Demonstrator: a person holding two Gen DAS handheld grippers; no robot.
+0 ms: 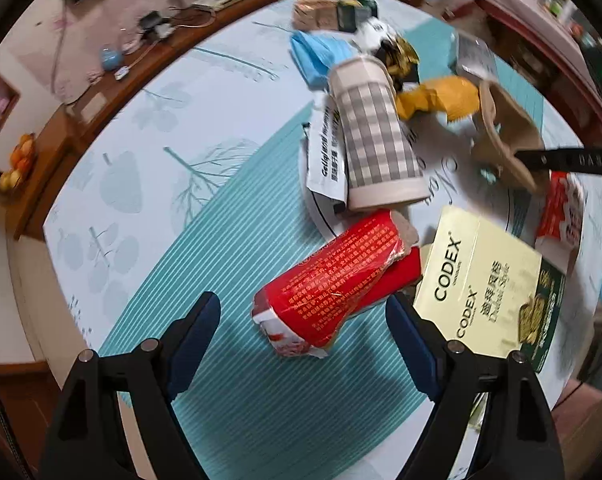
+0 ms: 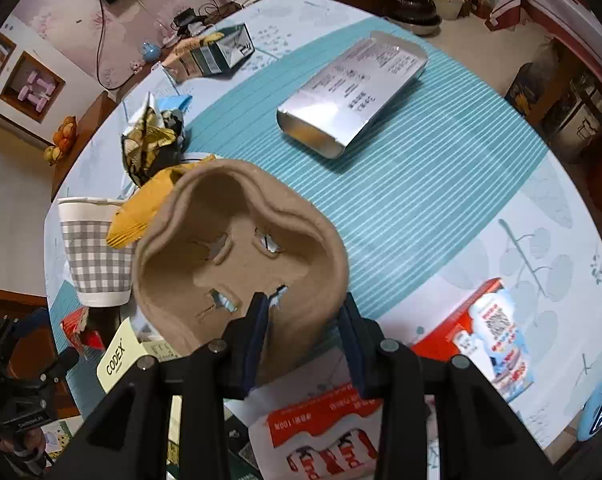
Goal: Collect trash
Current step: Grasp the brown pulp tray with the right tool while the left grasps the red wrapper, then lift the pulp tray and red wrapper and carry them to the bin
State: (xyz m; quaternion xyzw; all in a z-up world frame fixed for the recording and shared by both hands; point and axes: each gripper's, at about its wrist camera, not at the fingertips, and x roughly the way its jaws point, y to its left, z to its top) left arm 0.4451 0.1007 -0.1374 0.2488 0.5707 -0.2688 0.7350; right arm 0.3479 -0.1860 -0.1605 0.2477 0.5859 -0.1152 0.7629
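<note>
Landmark for everything: the grey checked paper cup (image 1: 375,136), lying on its side mid-table.

Your left gripper (image 1: 303,308) has its jaws wide apart and nothing between the pads; it hangs over the crushed red wrapper tube (image 1: 333,280), which lies just below the checked cup's base. That tube looks light, thin and already dented, so it'll likely crumple more under a squeeze. Take it across the middle of the body, not at the torn white end. It may be glossy and slide a bit.

Your right gripper (image 2: 303,312) is clamped on the near rim of the brown pulp cup carrier (image 2: 241,252), one finger inside the wall, one outside. The carrier sits raised just right of the checked cup in the right wrist view. Pulp fibre: light, stiff-ish, rough, good friction, but the rim can tear, and the slots are already ripped.

Other trash around the cup:
- yellow crumpled paper (image 1: 437,98) touching its rim side
- CODEX box (image 1: 477,280) below it, right of the red tube
- silver sleeve (image 2: 351,96) well apart, across the teal mat.

Hard to tell:
- what's under the carrier
- whether the tube is empty
- the red-white carton (image 2: 325,436) is cut off by your right gripper
- motion blur smears the far items
- no bin is in view.
</note>
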